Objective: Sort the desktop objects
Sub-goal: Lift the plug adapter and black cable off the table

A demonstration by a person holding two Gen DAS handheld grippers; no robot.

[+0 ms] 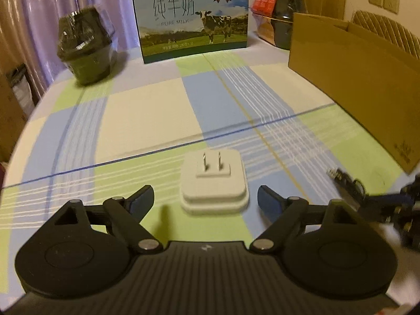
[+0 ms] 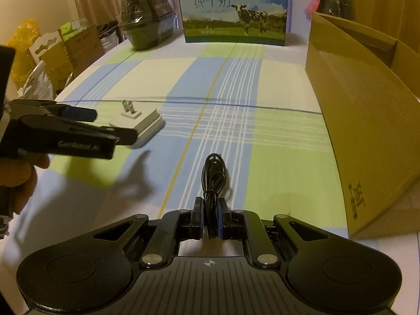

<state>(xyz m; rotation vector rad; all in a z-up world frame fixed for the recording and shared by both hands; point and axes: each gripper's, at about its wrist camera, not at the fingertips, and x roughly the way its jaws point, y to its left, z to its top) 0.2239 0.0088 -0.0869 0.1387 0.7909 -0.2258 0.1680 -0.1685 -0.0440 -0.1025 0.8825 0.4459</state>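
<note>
Left gripper [image 1: 205, 197] wide open, charger [image 1: 214, 183] just ahead between jaws (prongs up); right gripper [image 2: 210, 219] clamped on cable [image 2: 214, 176].

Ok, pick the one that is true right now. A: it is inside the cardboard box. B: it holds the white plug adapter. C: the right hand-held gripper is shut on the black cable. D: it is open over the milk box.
C: the right hand-held gripper pinches the coiled black cable between its pads.

On the counter [image 1: 147, 115]: 1 white plug adapter [image 1: 214, 183], 1 coiled black cable [image 2: 214, 176], 1 milk carton [image 1: 193, 18], 1 cardboard box [image 1: 362, 84], 2 dark wrapped tubs [image 1: 86, 50] [image 1: 284, 18].
</note>
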